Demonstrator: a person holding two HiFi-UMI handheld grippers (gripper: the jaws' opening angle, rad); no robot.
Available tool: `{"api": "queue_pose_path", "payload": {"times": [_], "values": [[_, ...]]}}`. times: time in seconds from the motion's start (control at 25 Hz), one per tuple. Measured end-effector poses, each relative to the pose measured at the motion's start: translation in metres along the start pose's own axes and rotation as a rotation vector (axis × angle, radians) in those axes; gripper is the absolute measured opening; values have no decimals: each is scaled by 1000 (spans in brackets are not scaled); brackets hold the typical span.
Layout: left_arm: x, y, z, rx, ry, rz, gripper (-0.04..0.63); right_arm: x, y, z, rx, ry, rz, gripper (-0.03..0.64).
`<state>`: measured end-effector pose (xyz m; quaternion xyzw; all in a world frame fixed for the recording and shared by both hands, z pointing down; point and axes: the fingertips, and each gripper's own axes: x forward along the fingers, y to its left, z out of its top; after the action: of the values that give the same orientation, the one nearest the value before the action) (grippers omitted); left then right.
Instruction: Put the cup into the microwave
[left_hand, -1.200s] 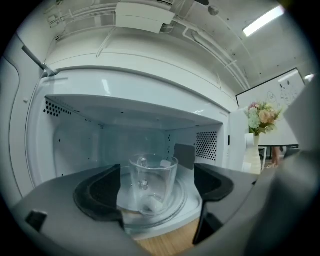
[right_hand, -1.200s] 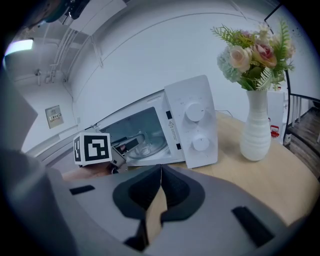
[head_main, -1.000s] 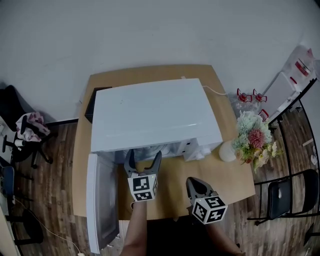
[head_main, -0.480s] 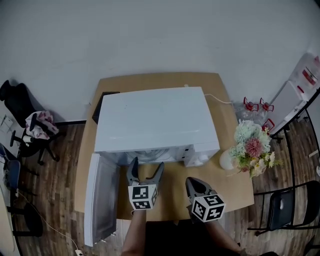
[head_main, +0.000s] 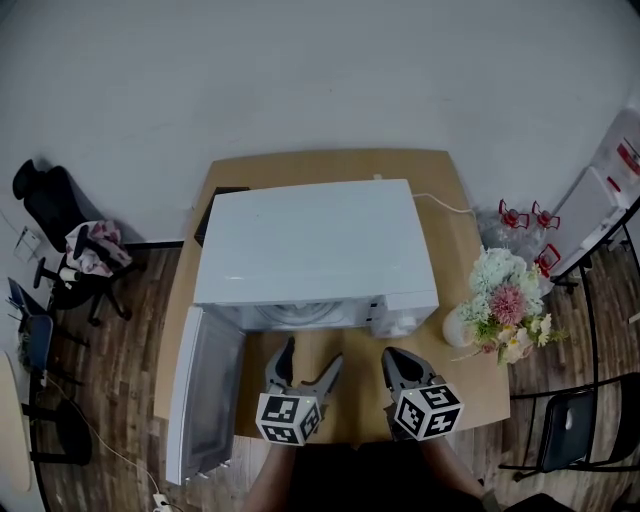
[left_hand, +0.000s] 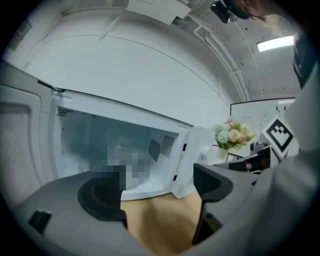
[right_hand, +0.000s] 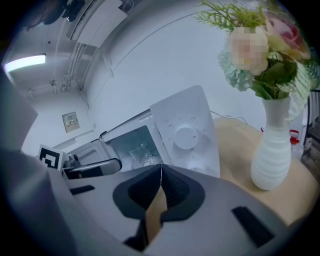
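Left claw (head_main: 311, 355) jaws apart, empty; cup (right_hand: 137, 152) ahead, inside microwave (head_main: 315, 245).

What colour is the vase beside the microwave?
The vase is white, with ribbing; it shows best in the right gripper view.

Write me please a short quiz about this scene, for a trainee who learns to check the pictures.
1. Where does the glass cup stand?
2. True or false: the door of the microwave is shut.
3. The jaws of the left tool are: A) apart, with nothing between them; B) shut on the cup; C) shut and empty.
Key: 1, inside the microwave. 2, false: it stands open. 3, A.
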<state>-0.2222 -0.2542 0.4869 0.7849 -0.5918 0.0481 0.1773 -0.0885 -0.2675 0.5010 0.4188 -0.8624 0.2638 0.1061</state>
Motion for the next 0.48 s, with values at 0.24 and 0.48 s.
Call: {"api": "queue_pose_path", "payload": {"times": [0.24, 0.48], "values": [[-23, -26, 12, -36, -9, -58, 404, -11, 14, 20, -116, -52, 55, -6], [-49, -31, 33, 17, -90, -26, 205, -26, 33, 34, -197, -132, 132, -6]]}}
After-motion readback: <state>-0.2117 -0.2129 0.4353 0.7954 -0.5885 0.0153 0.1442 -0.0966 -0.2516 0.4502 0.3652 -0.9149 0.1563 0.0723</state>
